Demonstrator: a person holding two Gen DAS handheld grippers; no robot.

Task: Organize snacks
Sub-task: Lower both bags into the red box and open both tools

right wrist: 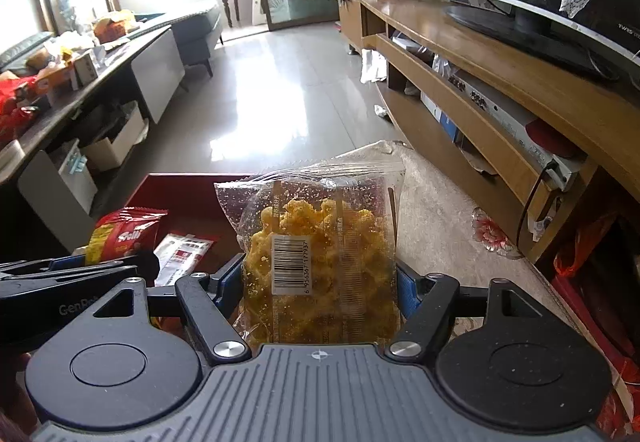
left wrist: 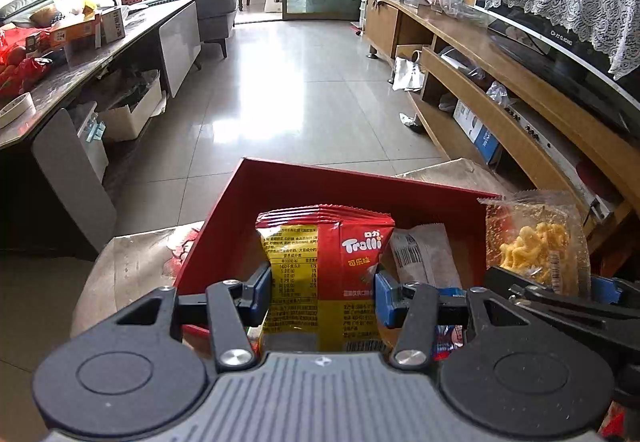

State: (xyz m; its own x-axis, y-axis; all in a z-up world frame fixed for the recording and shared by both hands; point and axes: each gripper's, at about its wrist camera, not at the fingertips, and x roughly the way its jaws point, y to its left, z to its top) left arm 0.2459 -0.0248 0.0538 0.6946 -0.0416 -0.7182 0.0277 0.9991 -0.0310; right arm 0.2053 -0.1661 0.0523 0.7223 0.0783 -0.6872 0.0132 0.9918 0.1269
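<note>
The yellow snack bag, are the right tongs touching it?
Touching. The right wrist view shows the right tongs with blue pads pressed on both sides of the yellow snack bag.

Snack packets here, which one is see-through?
The clear bag of yellow puffs in the right gripper; the Trolli packet is opaque red and yellow, the white packet opaque too.

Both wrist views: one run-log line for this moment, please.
left claw grips Trolli pack | right claw grips clear yellow-snack bag | both over red box
</note>
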